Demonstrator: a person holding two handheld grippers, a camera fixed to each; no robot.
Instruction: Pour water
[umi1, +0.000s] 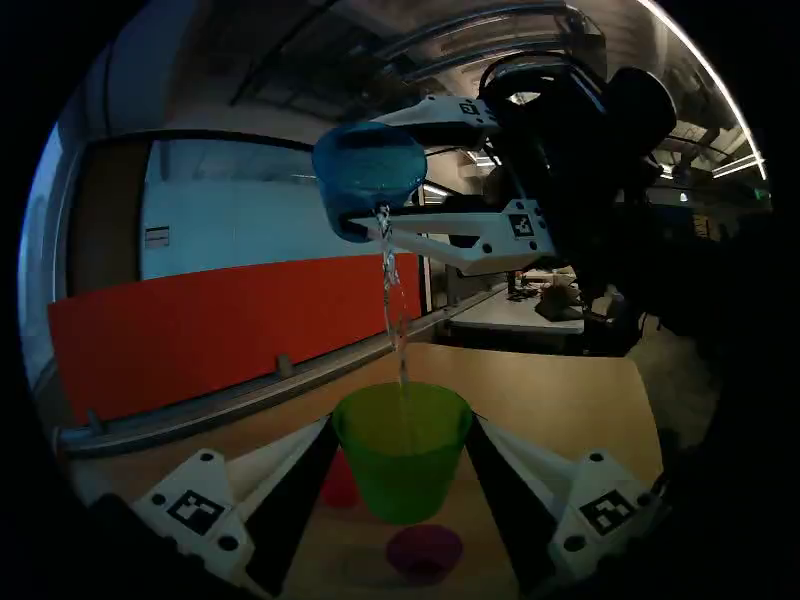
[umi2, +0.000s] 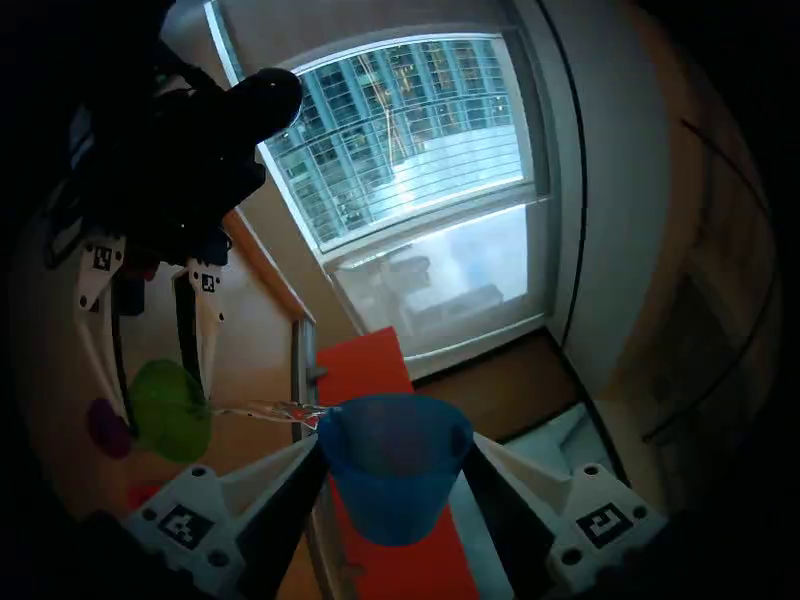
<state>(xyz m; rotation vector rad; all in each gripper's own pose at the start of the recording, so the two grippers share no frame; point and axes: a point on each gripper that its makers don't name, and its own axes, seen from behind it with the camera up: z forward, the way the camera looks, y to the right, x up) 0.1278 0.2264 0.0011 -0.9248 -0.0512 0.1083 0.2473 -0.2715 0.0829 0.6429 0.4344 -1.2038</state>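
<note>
My left gripper (umi1: 402, 462) is shut on a translucent green cup (umi1: 403, 462), held upright over the wooden table (umi1: 560, 390). Above it, my right gripper (umi1: 372, 188) is shut on a blue cup (umi1: 368, 190), tipped so that a thin stream of water (umi1: 393, 300) falls into the green cup. In the right gripper view the blue cup (umi2: 394, 466) sits between the right gripper (umi2: 394, 468) fingers, and the water stream (umi2: 265, 409) runs left to the green cup (umi2: 168, 410), held by the left gripper (umi2: 165, 390).
A small purple cup (umi1: 424, 552) and a red cup (umi1: 340, 482) stand on the table below the green cup. A red partition panel (umi1: 200, 330) runs along the table's far edge. A dark gloved hand (umi1: 590, 150) holds the right gripper. A big window (umi2: 420, 170) lies beyond.
</note>
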